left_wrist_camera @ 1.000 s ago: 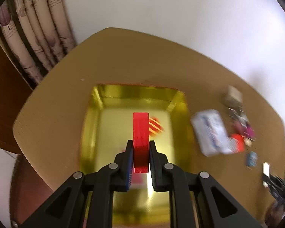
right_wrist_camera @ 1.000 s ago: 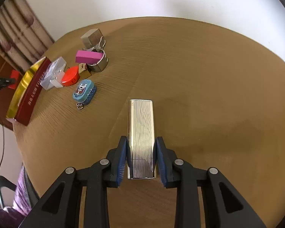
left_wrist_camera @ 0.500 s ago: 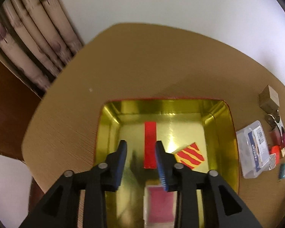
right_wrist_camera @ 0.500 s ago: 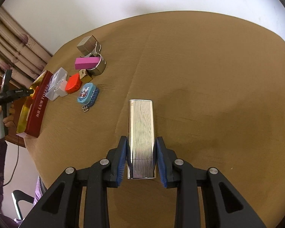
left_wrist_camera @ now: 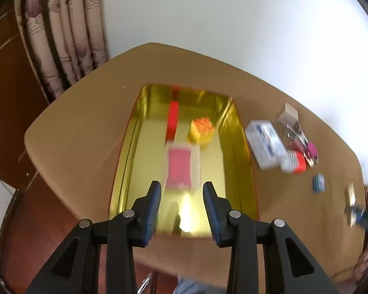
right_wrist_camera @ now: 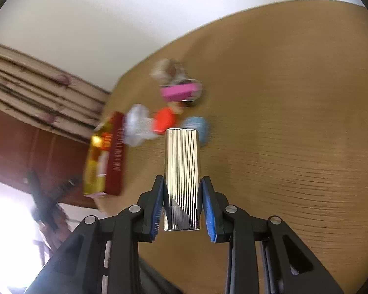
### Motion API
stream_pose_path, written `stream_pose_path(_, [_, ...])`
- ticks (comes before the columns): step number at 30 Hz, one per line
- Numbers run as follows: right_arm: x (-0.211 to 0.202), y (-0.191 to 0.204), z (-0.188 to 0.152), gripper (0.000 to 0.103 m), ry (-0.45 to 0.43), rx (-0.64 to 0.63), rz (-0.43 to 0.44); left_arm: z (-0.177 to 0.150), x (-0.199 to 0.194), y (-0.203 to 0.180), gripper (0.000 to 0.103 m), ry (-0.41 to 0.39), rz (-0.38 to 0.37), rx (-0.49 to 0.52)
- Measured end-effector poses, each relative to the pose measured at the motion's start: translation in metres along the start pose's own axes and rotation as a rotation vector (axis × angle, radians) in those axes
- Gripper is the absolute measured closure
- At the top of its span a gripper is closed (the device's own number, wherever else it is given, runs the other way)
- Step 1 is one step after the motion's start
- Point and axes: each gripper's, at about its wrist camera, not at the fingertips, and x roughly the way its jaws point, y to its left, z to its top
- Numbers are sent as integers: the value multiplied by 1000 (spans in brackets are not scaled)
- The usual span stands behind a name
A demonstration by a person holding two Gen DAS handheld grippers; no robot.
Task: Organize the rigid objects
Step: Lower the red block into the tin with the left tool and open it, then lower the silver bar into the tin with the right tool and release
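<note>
Gold tray [left_wrist_camera: 240, 147] sits on your worktop [left_wrist_camera: 85, 132], red outer wall facing the right wrist view. Inside it: pink card in clear case [left_wrist_camera: 180, 169] nearest you, red bar [left_wrist_camera: 172, 120] beyond it, yellow-orange block [left_wrist_camera: 201, 129] right of the bar. Right of the tray, a blurred clutter: clear plastic box [left_wrist_camera: 263, 144], orange item [left_wrist_camera: 298, 163], pink piece [left_wrist_camera: 312, 150], small blue case [left_wrist_camera: 318, 182]. Your left hand-held gripper [left_wrist_camera: 181, 202] hangs over the tray's near end, jaws apart, nothing between them. Your right hand-held gripper [right_wrist_camera: 182, 202] is clamped on the ribbed silver case [right_wrist_camera: 182, 171], above the worktop.
</note>
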Motion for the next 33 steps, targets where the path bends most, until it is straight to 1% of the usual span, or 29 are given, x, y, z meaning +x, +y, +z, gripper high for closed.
stream_pose_path(1, [5,17,5,76,2,-14,32,-11,-5,4,67,-7,14,-5])
stream_pose_path(3, [19,54,16,76,14,-66,66,-25,-13,5,67,-19,37,-11])
stream_pose_path(5, [37,87,25,76,34,-107,101,-34,-15,14,67,-23,72,-20])
stream_pose_path(6, [52,110,32,76,54,-139,120,-36,-15,18,67,-27,83,-25])
stream_pose_path(8, [83,149,41,76,82,-209,115,-38,-13,29,67,-44,109,-36])
stream_pose_path(9, [106,173,48,76,107,-241,117,-41,-14,32,67,-52,125,-44])
stream_pose_path(10, [124,189,53,76,127,-258,119,-42,-14,37,67,-60,137,-55])
stream_pose_path(11, [137,199,56,76,140,-276,113,-43,-13,41,67,-66,138,-65])
stream_pose_path(12, [162,217,62,76,159,-301,90,-43,-14,45,67,-70,135,-77])
stream_pose_path(15, [214,239,73,76,219,-272,86,-44,-11,54,67,-71,125,-97])
stream_pose_path(17, [242,248,77,76,239,-245,65,-45,-8,56,67,-75,130,-95])
stream_pose_path(19, [267,256,79,76,253,-223,36,-45,-7,52,67,-83,130,-69])
stream_pose_path(21, [286,262,79,76,253,-235,-16,-45,-6,48,67,-87,136,-41])
stream_pose_path(23, [302,267,79,75,252,-241,-61,-45,-6,47,67,-88,120,-30])
stream_pose_path(25, [311,270,80,75,245,-246,-87,-45,-6,47,67,-82,111,-27])
stream_pose_path(29, [318,268,82,73,228,-244,-117,-43,-6,56,67,-74,89,-61])
stream_pose_path(32, [307,263,80,72,207,-247,-109,-43,-6,59,66,-74,89,-76])
stream_pose_path(33, [298,262,78,71,184,-262,-114,-43,-6,59,66,-75,89,-77])
